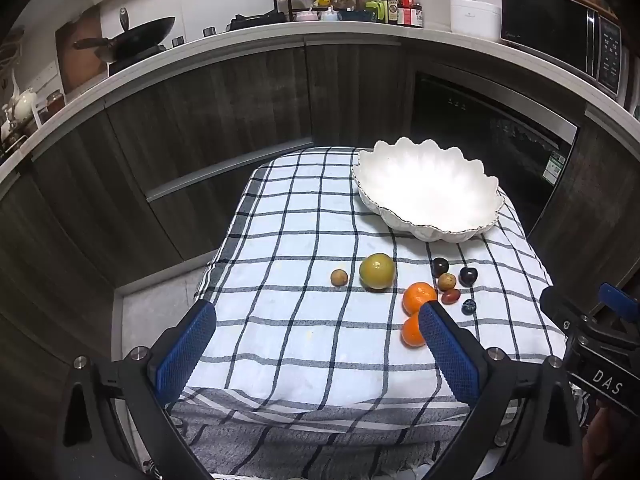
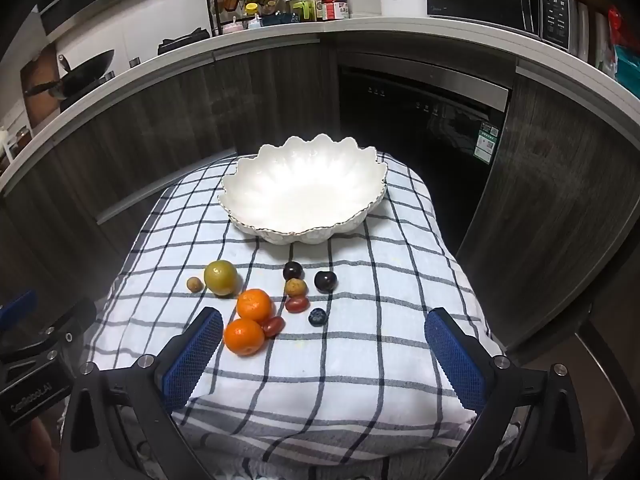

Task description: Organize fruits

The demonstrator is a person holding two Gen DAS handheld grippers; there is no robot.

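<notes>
Fruits lying loose in front of the bowl.
We are holding both grippers, left and right, wide open and empty, short of the oranges.

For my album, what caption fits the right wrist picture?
Open right gripper faces fruits and an empty white bowl on a checked cloth.
</notes>
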